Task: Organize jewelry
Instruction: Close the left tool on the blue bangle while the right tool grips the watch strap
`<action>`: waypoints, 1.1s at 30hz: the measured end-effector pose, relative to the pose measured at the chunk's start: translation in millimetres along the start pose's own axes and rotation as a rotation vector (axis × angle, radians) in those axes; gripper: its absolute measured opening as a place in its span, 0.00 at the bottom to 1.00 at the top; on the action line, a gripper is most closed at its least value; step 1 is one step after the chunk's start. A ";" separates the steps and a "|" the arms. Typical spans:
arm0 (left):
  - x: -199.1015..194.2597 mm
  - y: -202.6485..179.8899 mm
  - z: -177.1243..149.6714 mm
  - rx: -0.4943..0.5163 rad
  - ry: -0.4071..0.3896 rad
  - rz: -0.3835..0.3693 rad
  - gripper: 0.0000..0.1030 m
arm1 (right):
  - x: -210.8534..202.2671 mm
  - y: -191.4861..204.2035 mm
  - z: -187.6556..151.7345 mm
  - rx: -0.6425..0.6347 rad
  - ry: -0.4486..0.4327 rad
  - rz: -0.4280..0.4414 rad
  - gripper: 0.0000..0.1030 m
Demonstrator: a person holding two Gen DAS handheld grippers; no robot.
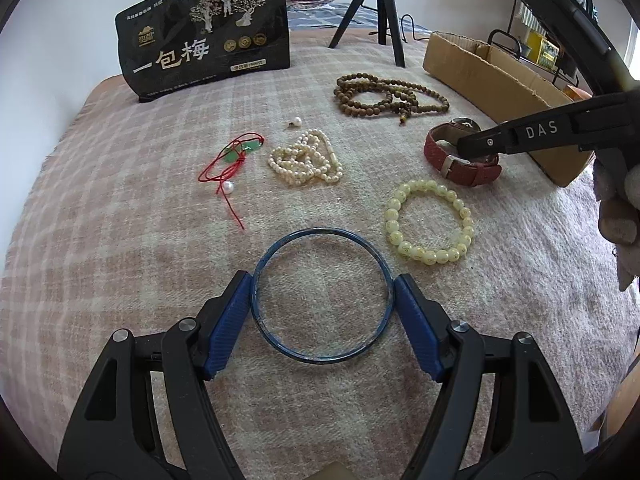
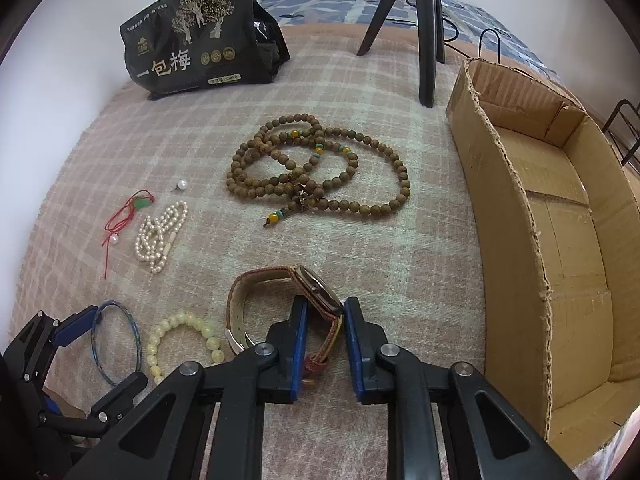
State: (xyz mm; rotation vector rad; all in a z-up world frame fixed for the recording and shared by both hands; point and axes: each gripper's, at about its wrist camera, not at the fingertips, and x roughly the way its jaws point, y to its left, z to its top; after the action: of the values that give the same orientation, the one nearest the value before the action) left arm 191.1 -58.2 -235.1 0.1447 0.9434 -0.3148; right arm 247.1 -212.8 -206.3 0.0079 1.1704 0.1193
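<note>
Blanket [image 1: 120, 240]: a pink and cream plaid blanket carried all the jewelry; bare cloth lay wide toward 9 o'clock in the left wrist view.
Cardboard box [image 2: 520, 260]: stood open-topped at 3 o'clock in the right wrist view, its torn wall near the watch, nothing visible inside.
Black snack bag [image 1: 208, 40]: stood upright at 11 o'clock, at the far edge.
Tripod [image 2: 424, 32]: its legs stood at 1 o'clock, beyond the wooden beads.
Wooden bead strand [image 2: 312, 168]: lay coiled at 12 o'clock from the right fingers, apart from them.
Left gripper [image 1: 322, 296]: its blue fingers [image 1: 228, 332] stood at 9 and 3 o'clock of the blue bangle [image 1: 322, 296], touching its rim from outside and grasping it; the bangle lay flat on the blanket.
Right gripper [image 2: 326, 340]: its fingers [image 2: 298, 344] were nearly clenched, clamping the strap of the red-strapped watch [image 2: 316, 292], which stood on edge near the box.
Yellow bead bracelet [image 1: 428, 222]: lay at 1 o'clock just beside the bangle, not touching.
Pearl strand [image 1: 306, 158]: lay heaped at 12 o'clock, well clear of both grippers.
Red cord with green pendant [image 1: 232, 160]: lay at 11 o'clock, beside the pearls.
Loose pearls: one [image 1: 228, 186] touched the cord, another [image 1: 296, 121] lay beyond the strand.
</note>
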 end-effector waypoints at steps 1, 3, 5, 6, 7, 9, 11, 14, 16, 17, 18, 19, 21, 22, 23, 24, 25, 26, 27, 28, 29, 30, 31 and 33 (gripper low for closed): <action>-1.9 0.9 0.1 -0.005 -0.004 0.001 0.72 | -1.3 0.3 -0.5 0.000 -0.004 0.002 0.15; -5.9 2.3 0.7 -0.012 -0.013 0.004 0.72 | -4.5 1.8 -1.5 -0.003 -0.016 0.001 0.14; -11.5 3.2 1.6 -0.016 -0.025 0.010 0.72 | -8.1 3.1 -2.0 -0.004 -0.028 0.002 0.14; -13.8 3.4 2.0 -0.016 -0.031 0.012 0.72 | -9.9 3.7 -1.9 -0.005 -0.032 0.004 0.14; -16.5 3.9 2.8 -0.017 -0.037 0.013 0.72 | -12.3 4.4 -2.1 -0.006 -0.039 0.007 0.14; -20.5 4.1 3.9 -0.018 -0.045 0.017 0.72 | -16.6 5.2 -2.2 -0.005 -0.051 0.009 0.13; -25.3 3.6 5.3 -0.017 -0.055 0.025 0.72 | -20.9 5.3 -2.2 -0.002 -0.064 0.014 0.13; -33.2 3.0 9.2 -0.020 -0.072 0.027 0.72 | -31.4 4.2 -2.5 0.008 -0.089 0.028 0.14; -38.9 0.9 12.8 -0.017 -0.087 0.028 0.72 | -39.9 2.6 -3.1 0.012 -0.108 0.036 0.14; -41.9 -0.5 15.0 -0.013 -0.095 0.028 0.72 | -44.0 1.4 -3.3 0.013 -0.118 0.038 0.14; -44.4 -1.9 17.2 -0.011 -0.102 0.027 0.72 | -49.5 -0.4 -3.3 0.016 -0.130 0.041 0.13; -47.3 -3.8 19.5 -0.009 -0.109 0.025 0.72 | -54.1 -2.3 -3.4 0.019 -0.140 0.045 0.14; -52.1 -7.5 24.5 -0.007 -0.123 0.018 0.72 | -63.4 -6.9 -3.5 0.026 -0.159 0.050 0.13; -54.4 -9.6 27.2 -0.006 -0.130 0.014 0.72 | -67.4 -9.1 -3.4 0.028 -0.167 0.050 0.14; -56.7 -12.3 30.1 -0.004 -0.137 0.008 0.72 | -72.1 -12.0 -3.1 0.030 -0.176 0.050 0.14; -58.5 -14.9 32.4 -0.003 -0.142 0.004 0.72 | -76.4 -14.9 -3.6 0.032 -0.183 0.049 0.14; -60.5 -18.3 35.7 -0.001 -0.148 -0.003 0.72 | -81.2 -18.8 -3.8 0.035 -0.192 0.048 0.14; -62.0 -21.4 37.9 0.001 -0.153 -0.008 0.72 | -85.0 -22.2 -3.9 0.039 -0.199 0.046 0.13; -63.3 -25.2 41.5 0.005 -0.159 -0.013 0.72 | -89.8 -27.2 -3.9 0.045 -0.208 0.044 0.13; -64.6 -28.2 43.9 0.007 -0.162 -0.018 0.72 | -94.0 -32.1 -4.0 0.051 -0.216 0.041 0.13; -66.1 -31.9 46.7 0.012 -0.167 -0.025 0.72 | -97.5 -35.8 -4.2 0.055 -0.222 0.038 0.13; -67.2 -35.3 49.3 0.016 -0.172 -0.030 0.72 | -101.4 -40.5 -4.1 0.060 -0.229 0.034 0.13; -68.1 -39.5 53.0 0.021 -0.177 -0.037 0.72 | -105.5 -46.6 -3.6 0.065 -0.237 0.028 0.14; -69.7 -47.9 60.3 0.032 -0.188 -0.049 0.72 | -112.1 -57.0 -3.9 0.074 -0.247 0.019 0.13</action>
State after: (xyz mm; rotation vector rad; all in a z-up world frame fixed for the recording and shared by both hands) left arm 184.0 -104.9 -142.7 0.1188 0.7574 -0.3821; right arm 205.5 -280.6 -108.8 0.0971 0.9272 0.0891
